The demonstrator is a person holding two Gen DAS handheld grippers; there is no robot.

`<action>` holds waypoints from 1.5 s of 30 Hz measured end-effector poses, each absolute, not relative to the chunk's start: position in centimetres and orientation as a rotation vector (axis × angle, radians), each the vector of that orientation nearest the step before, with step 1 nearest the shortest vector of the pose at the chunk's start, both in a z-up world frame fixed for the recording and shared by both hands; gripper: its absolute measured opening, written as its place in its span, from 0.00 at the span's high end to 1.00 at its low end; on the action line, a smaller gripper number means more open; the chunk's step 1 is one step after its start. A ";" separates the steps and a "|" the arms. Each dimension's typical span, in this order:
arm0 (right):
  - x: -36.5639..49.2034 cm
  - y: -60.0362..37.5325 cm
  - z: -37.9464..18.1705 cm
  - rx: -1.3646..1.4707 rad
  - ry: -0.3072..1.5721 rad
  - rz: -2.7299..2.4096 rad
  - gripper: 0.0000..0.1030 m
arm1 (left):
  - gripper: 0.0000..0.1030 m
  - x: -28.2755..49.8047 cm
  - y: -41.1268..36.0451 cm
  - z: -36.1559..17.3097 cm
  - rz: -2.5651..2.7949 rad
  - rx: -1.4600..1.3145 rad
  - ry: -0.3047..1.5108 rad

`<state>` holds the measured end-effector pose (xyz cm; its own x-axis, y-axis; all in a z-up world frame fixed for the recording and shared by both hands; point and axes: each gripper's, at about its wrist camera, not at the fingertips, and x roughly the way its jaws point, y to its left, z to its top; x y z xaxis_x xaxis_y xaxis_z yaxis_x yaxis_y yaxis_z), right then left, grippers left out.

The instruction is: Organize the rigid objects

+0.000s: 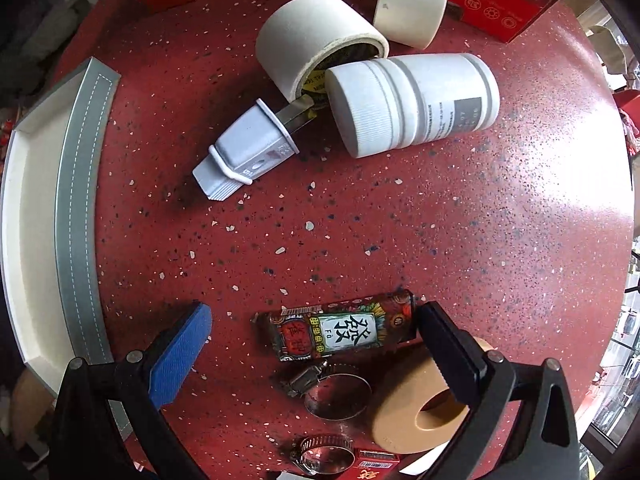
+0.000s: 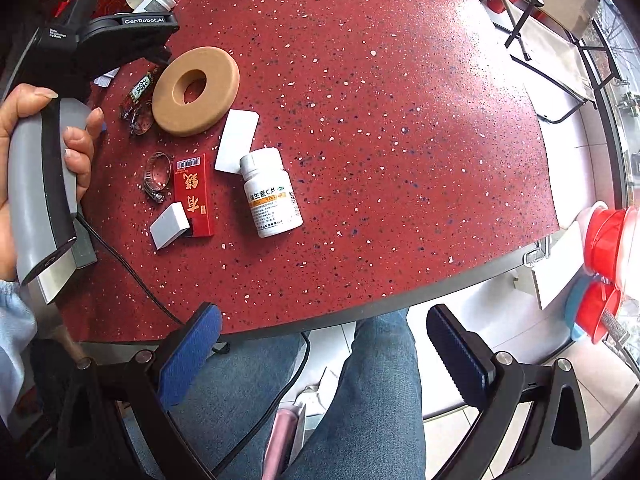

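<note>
Fingers of the left gripper stand wide apart and hold nothing: the blue pad sits at the left, the black ribbed finger at the right. Between them, nearer the black finger, lies the patterned carton on the red speckled surface. Its long axis runs left to right, roughly along the line joining the two fingers, and its right end lies against or just beside the black tip. As judged, a grasp across its narrow width would need the wrist turned. Just below the carton lie a hose clamp and a tan foam ring. A grey-edged tray borders the far left.

In the right wrist view, the right gripper is likewise fully open and empty, hanging off the surface's near edge above a denim-clad leg, well apart from the carton. The left gripper is the nearer.
</note>
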<state>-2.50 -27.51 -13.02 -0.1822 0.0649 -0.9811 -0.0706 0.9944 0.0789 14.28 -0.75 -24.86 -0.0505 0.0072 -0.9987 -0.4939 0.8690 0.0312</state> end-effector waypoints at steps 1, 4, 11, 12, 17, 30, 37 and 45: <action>-2.3 -27.3 -13.1 -0.006 1.740 0.116 0.00 | 0.00 13.7 -0.2 -24.9 0.415 -0.392 1.564; -1.3 -26.3 -14.0 -0.029 1.718 0.126 0.00 | 0.00 12.1 1.6 -24.8 0.398 -0.374 1.537; 1.3 -22.6 -18.0 -0.211 1.678 0.191 0.00 | 0.00 10.1 3.8 -24.5 0.375 -0.426 1.530; 1.6 -22.2 -18.8 -0.228 1.686 0.200 0.00 | 0.00 10.3 3.5 -24.7 0.370 -0.419 1.530; 1.7 -21.9 -22.0 -0.268 1.734 0.180 0.00 | 0.00 8.5 2.7 -25.3 0.371 -0.381 1.515; 2.5 -24.4 -23.0 -0.190 1.767 0.175 0.00 | 0.00 5.7 -1.3 -25.4 0.450 -0.467 1.493; 3.4 -23.1 -22.6 -0.252 1.737 0.185 0.01 | 0.00 3.8 -0.6 -26.0 0.497 -0.549 1.531; 3.0 -21.7 -20.8 -0.285 1.650 0.256 0.67 | 0.30 6.1 -0.3 -23.5 0.400 -0.527 1.550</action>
